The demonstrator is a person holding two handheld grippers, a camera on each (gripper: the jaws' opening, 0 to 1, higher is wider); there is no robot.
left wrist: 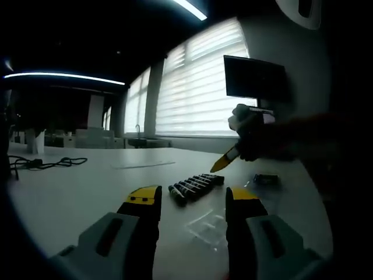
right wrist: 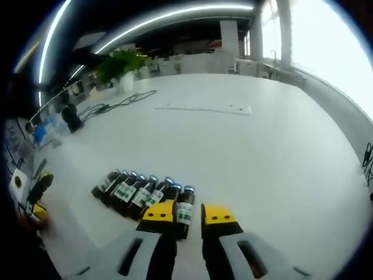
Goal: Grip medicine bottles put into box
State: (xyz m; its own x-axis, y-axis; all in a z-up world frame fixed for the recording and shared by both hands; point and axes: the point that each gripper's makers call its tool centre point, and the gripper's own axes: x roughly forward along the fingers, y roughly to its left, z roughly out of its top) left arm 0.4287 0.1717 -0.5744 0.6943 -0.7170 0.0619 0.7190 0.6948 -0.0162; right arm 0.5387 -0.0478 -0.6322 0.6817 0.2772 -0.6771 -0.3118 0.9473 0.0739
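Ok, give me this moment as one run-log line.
phase: reaching | right gripper: open, over end of bottle row | left gripper: open, off table | clear box: no bottles inside

Seven medicine bottles (right wrist: pixel 143 195) — two tools (right wrist: pixel 187 214).

Dim office: white table (left wrist: pixel 87 186), blinded windows (left wrist: pixel 198 93), ceiling light strips (left wrist: pixel 64 76), dark monitor (left wrist: pixel 254 77).

— What do you see besides the job itself?
— You've a wide white tabletop (right wrist: pixel 262 151), a tangled black cable (left wrist: pixel 46 164) lying on it, a leafy green plant (right wrist: pixel 119 64), and a dark wall-mounted monitor (left wrist: pixel 254 77) beside bright slatted window blinds (left wrist: pixel 198 87).
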